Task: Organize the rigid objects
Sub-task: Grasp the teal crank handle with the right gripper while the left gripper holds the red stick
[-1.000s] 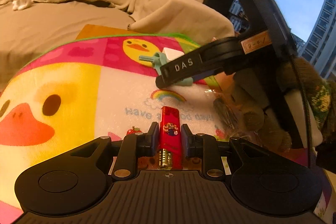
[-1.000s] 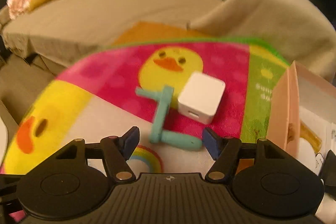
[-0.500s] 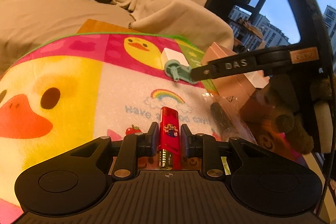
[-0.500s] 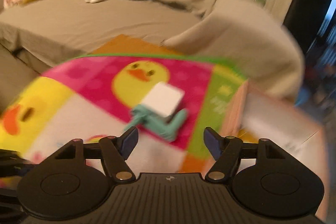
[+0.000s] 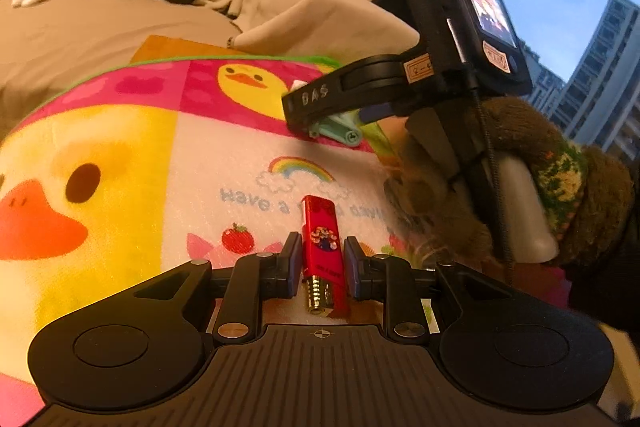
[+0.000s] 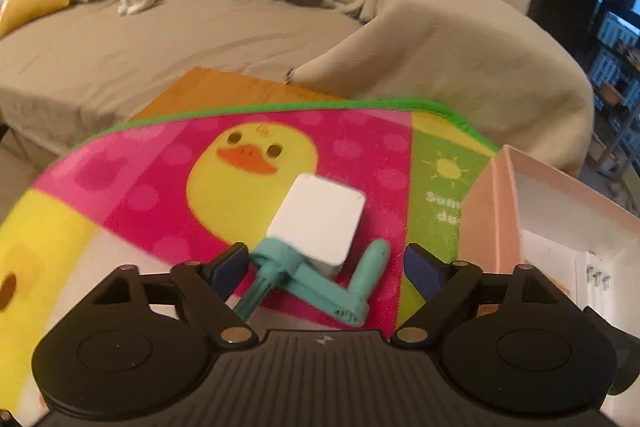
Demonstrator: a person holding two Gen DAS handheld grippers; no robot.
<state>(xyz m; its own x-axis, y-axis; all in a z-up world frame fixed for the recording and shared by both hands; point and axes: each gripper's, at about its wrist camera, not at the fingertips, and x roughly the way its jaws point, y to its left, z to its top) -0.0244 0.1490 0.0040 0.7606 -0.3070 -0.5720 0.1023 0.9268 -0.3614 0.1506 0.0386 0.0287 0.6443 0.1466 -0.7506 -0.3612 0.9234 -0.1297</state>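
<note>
My left gripper [image 5: 322, 261] is shut on a red lighter [image 5: 323, 247], held just above the colourful duck mat [image 5: 120, 155]. My right gripper [image 6: 326, 267] is open and low over the mat, its jaws on either side of a teal crank handle [image 6: 308, 275] that lies against a white cube charger [image 6: 318, 217]. In the left wrist view the right gripper [image 5: 340, 111] shows over the teal handle [image 5: 340, 131], held by a hand in a brown knit glove [image 5: 560, 171].
An open pink box [image 6: 532, 211] with small items inside stands on the mat's right edge. A beige covered sofa [image 6: 200, 27] lies behind the mat. A window [image 5: 580, 27] with buildings is at the right.
My right gripper has come down and closer over the teal handle and the charger, its jaws still open. My left gripper keeps the lighter and has barely moved.
</note>
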